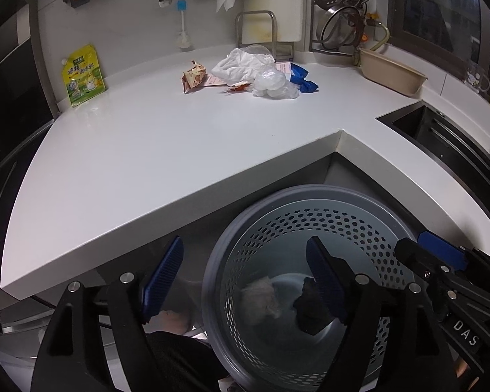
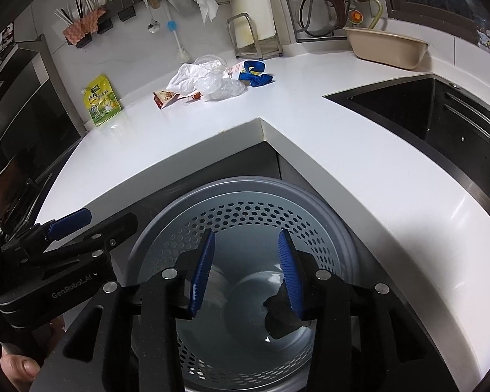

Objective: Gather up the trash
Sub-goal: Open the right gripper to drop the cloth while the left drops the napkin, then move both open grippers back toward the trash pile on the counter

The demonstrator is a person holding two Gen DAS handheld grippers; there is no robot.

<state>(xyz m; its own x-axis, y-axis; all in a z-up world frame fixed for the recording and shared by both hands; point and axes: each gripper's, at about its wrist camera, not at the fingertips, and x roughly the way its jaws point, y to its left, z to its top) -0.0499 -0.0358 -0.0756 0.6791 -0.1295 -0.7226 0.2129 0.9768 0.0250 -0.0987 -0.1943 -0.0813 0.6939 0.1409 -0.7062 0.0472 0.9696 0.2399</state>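
Left gripper (image 1: 245, 281): jaws spread wide, nothing between the blue ribbed pads (image 1: 163, 274), hanging over the near rim of the bin (image 1: 212, 261). Right gripper (image 2: 246, 274): jaws likewise apart and empty, pads (image 2: 203, 274) poised above the bin (image 2: 153, 238) mouth. Each gripper visible at the edge of the other's view (right one at the lower right of the left view, left one at the lower left of the right view).

Below the fingers: round grey bin with perforated walls, standing on the floor in the inner corner of the L-shaped counter (image 1: 147, 150). At its bottom, a pale crumpled wad (image 1: 261, 297) and a dark lump (image 1: 307, 307), partly hidden by a finger.

Farther out, on the white counter (image 2: 326, 137) toward the back wall: a heap of trash lying close together, well apart from the bin. In it, a brown snack wrapper (image 1: 194, 80), a crumpled white cloth or paper (image 1: 241, 62), a clear plastic bag (image 1: 272, 85), a small red-brown scrap (image 1: 238, 87), a pinkish paper slip (image 1: 284, 67) and a blue crumpled piece (image 1: 303, 80).

Off to the left against the wall, a yellow-green pouch (image 1: 81, 75) standing upright. To the right, a beige basin (image 1: 390, 70) and the dark sink (image 2: 424, 114)
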